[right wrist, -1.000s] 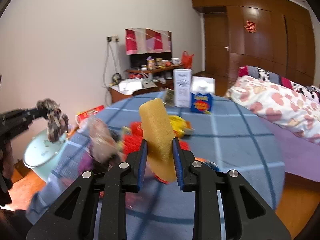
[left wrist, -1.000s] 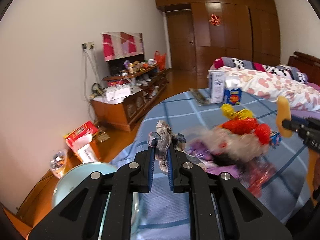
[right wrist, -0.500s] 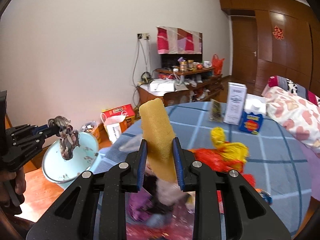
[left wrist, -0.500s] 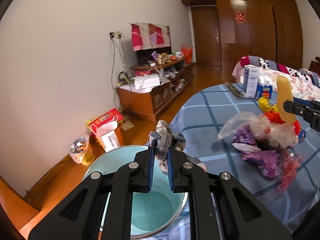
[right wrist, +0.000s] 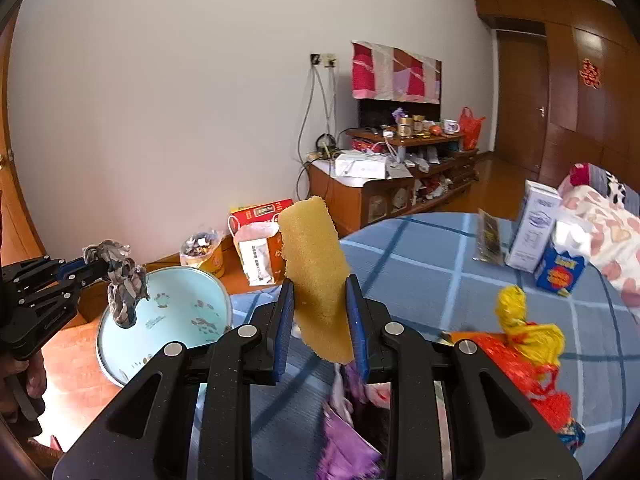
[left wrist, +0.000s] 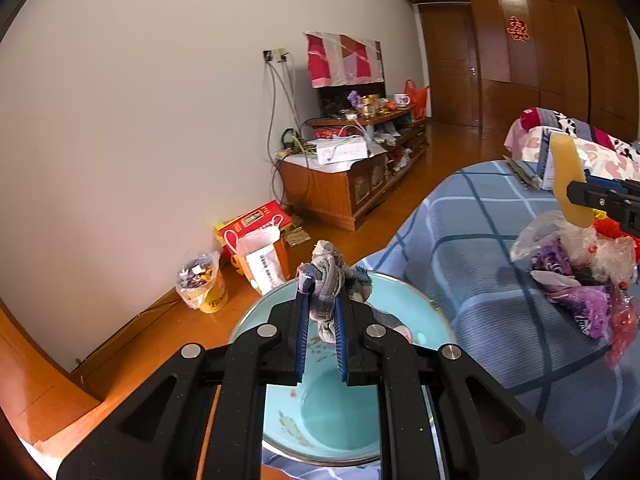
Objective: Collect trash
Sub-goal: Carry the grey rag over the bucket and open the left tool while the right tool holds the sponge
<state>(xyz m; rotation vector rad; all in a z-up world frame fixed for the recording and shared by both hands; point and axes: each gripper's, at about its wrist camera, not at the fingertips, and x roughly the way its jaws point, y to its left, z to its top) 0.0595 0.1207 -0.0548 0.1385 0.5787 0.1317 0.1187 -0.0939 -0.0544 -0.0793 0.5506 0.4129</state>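
Above the light-blue basin (left wrist: 404, 304) at lower centre of the left wrist view, the left gripper (left wrist: 321, 312) clamps a grey rag scrap (left wrist: 326, 280), apparently ready to release it; at right, the right gripper (right wrist: 320, 316) pinches a yellow sponge strip (right wrist: 316, 276), which must travel left to the basin.

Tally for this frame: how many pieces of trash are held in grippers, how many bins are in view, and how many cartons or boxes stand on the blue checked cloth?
Held trash: 2 (grey rag in the left gripper, yellow sponge in the right gripper)
Bins: 1 (light blue bin)
Upright boxes on the cloth: 2 (white carton, blue box)
Total: 5
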